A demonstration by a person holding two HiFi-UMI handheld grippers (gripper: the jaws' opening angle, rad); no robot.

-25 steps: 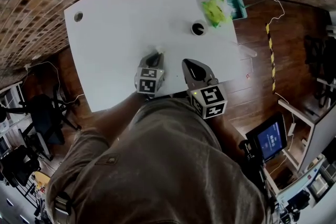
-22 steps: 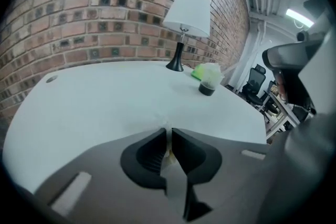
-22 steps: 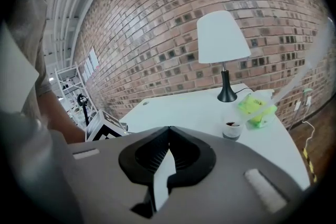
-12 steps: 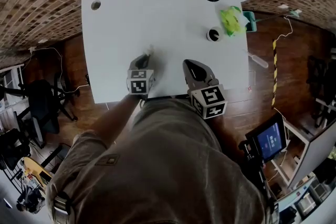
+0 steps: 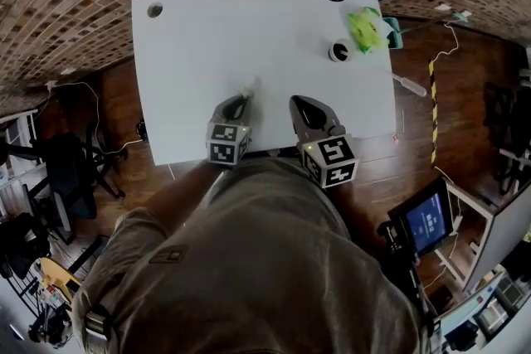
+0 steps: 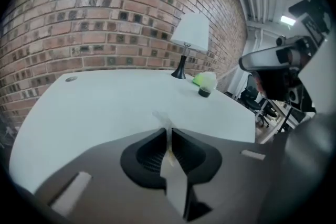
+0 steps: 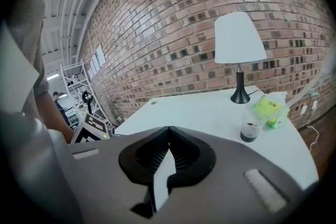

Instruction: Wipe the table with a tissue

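Near edge of the tabletop [image 5: 191,54], left of centre: the left gripper [image 6: 168,134] is angled downward over the white surface. Its jaws are clamped on the tissue [image 6: 163,119], a thin pale strip pinched between them, with a short end sticking out ahead of the tips. Whether that end touches the surface cannot be made out.

Just beside it, toward the right along the same near edge: the right gripper [image 7: 169,129], jaws together with nothing between them. The two grippers are apart from each other.

Toward the right edge, well beyond both grippers: a clear cup [image 7: 250,131] with a dark layer at the bottom. A green packet [image 7: 269,107] lies just beside it on the far side.

Far right corner: a lamp [image 7: 239,39], white shade on a black stem and base, upright.

Far left corner: a small round hole [image 5: 155,10] in the tabletop. A brick wall [image 6: 105,23] stands behind the far edge.
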